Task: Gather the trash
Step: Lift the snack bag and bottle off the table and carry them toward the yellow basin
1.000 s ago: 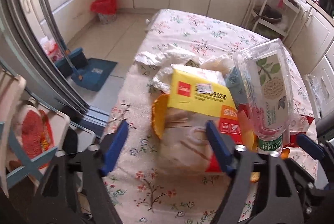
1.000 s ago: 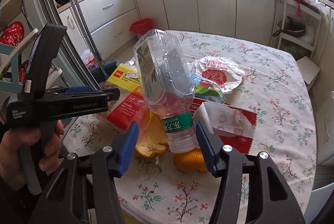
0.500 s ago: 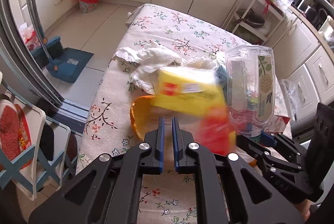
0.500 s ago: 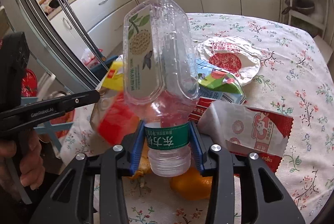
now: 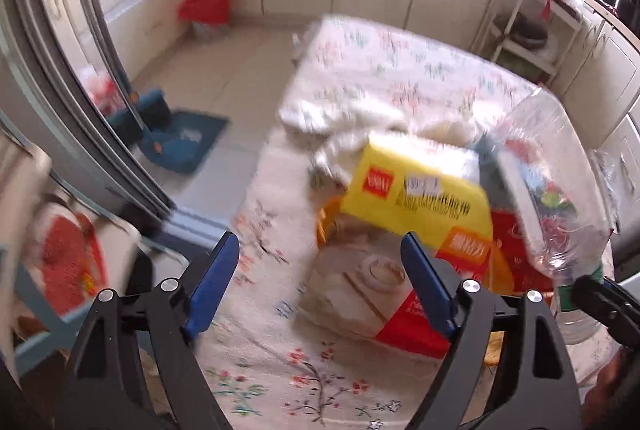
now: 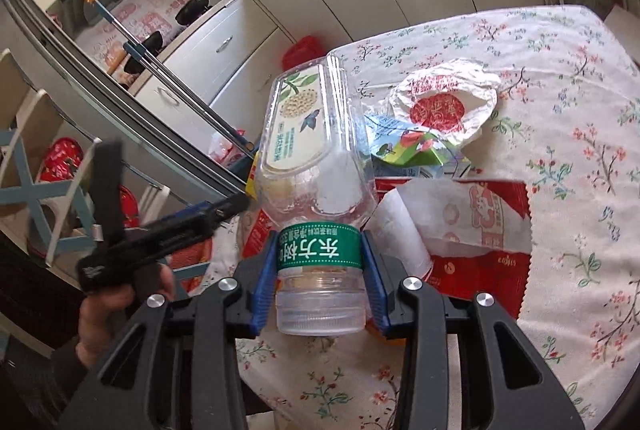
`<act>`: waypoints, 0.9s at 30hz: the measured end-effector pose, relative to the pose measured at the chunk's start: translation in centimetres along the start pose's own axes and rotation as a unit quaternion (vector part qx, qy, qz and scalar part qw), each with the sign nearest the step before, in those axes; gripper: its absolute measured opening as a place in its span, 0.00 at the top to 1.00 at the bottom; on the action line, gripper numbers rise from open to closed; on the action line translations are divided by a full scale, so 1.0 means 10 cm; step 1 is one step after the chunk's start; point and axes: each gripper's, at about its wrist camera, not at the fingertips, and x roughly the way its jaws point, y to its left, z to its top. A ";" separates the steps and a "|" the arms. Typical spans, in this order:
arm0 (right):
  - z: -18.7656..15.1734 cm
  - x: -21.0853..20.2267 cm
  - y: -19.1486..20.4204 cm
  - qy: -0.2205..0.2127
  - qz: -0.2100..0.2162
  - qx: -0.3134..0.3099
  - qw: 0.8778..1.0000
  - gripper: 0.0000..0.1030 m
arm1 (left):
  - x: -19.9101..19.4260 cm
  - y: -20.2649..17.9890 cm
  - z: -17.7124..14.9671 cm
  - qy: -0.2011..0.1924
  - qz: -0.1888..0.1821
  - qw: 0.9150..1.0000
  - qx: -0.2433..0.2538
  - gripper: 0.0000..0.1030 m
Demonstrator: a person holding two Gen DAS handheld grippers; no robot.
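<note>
1. Gripping the clear plastic bottle (image 6: 318, 165) is your right gripper (image 6: 320, 280): its blue pads (image 6: 264, 286) press on either side of the green label band near the cap, so the jaws are partly closed around the neck and the bottle is held fast.
2. That bottle is crushed flat, cap end toward your wrist, body tilting up and away over the table; in the left wrist view it shows at the right edge (image 5: 552, 189), blurred.
3. Your left gripper (image 5: 320, 288) has its jaws opening wide, and its blue pads (image 5: 210, 290) touch nothing. Between them lies only the flowered tablecloth (image 5: 272, 370) and the near corner of a white and red packet (image 5: 372, 306), which the right-hand pad overlaps in the view; whether it touches I cannot tell.
4. Just beyond the left pads, a yellow box (image 5: 416, 189) lies tilted on top of the pile, partly over the white and red packet.
5. Crumpled white tissue (image 5: 344, 133) sits behind the yellow box, near the table's left edge.
6. From the right wrist view, a red and white snack wrapper (image 6: 472, 226) lies just right of the bottle, a green carton (image 6: 412, 149) behind it, and a round paper lid (image 6: 444, 105) farther back.
7. Your left hand (image 6: 108, 314) holds its gripper's handle at the lower left of that view.
8. A red-lined bin (image 5: 205, 9) stands on the floor by the cabinets, well apart from the table.
</note>
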 end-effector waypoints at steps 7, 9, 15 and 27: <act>0.00 -0.07 -0.07 -0.006 0.071 0.053 0.996 0.61 | -0.08 -0.02 -0.03 0.011 -0.058 0.998 0.000 1.00; -0.03 -0.09 -0.07 -0.010 0.086 0.061 0.994 0.61 | -0.25 -0.02 -0.05 -0.008 -0.077 0.997 0.002 1.00; -0.08 -0.20 -0.04 -0.028 0.107 0.074 0.991 0.61 | -0.61 0.05 -0.12 -0.068 -0.119 0.991 -0.005 1.00; -0.16 -0.21 -0.11 -0.029 0.108 0.090 0.990 0.61 | -0.01 0.02 -0.11 -0.038 0.033 0.999 0.009 0.11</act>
